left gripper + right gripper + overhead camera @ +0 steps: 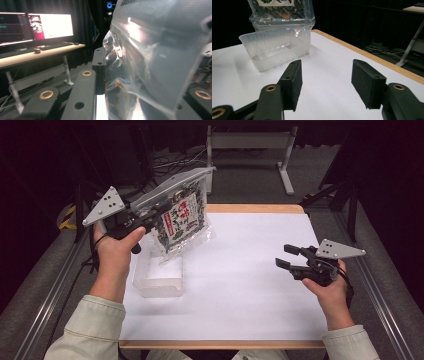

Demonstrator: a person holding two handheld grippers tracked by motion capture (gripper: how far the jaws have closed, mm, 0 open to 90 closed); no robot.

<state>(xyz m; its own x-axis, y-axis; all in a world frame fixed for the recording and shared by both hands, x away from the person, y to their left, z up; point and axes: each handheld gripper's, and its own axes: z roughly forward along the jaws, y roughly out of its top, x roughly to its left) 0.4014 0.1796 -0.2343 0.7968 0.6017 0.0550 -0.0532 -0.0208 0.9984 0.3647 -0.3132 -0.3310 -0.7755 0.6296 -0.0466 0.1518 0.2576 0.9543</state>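
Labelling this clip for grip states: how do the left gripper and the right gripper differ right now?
The left gripper is shut on the snack bag, lifted over the clear plastic tray; the right gripper holds nothing, its jaws standing apart. The left is raised at the table's far left; the right sits low by the right edge. Both are hand-held and carry grey three-cornered plates.

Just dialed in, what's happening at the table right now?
A person is working with a gripper in each hand. The left gripper is shut on a printed snack bag, holding it in the air above a clear plastic tray that sits on the white table. The bag's lower edge hangs just over the tray's far end, not yet inside. The right gripper hovers over the table's right side, open with nothing between its jaws.
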